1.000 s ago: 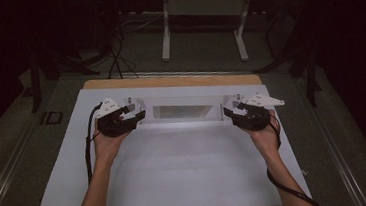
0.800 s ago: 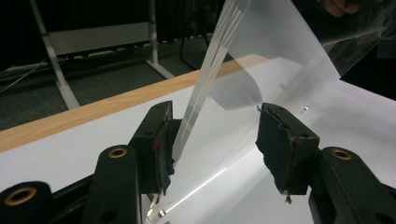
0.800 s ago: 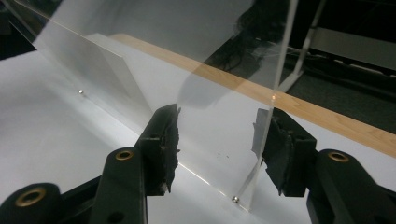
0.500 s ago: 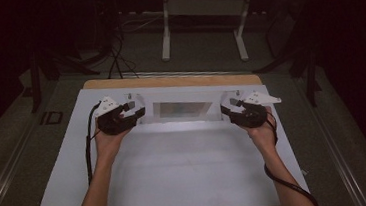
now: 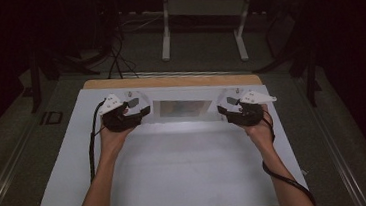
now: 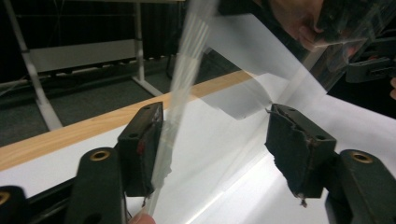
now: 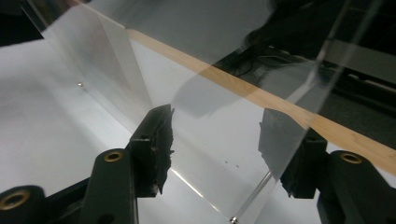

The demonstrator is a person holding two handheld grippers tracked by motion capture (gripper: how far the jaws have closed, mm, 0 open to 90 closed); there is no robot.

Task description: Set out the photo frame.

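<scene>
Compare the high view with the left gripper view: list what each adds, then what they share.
High view: the person's forearms, the left gripper's cable, and the whole clear plastic piece spanning between both grippers.

Left gripper view: the left gripper up close, jaws open, with the clear piece's edge running beside one worn pad.

Shared: white sheet, wooden table edge, white frame beyond, right gripper.
</scene>
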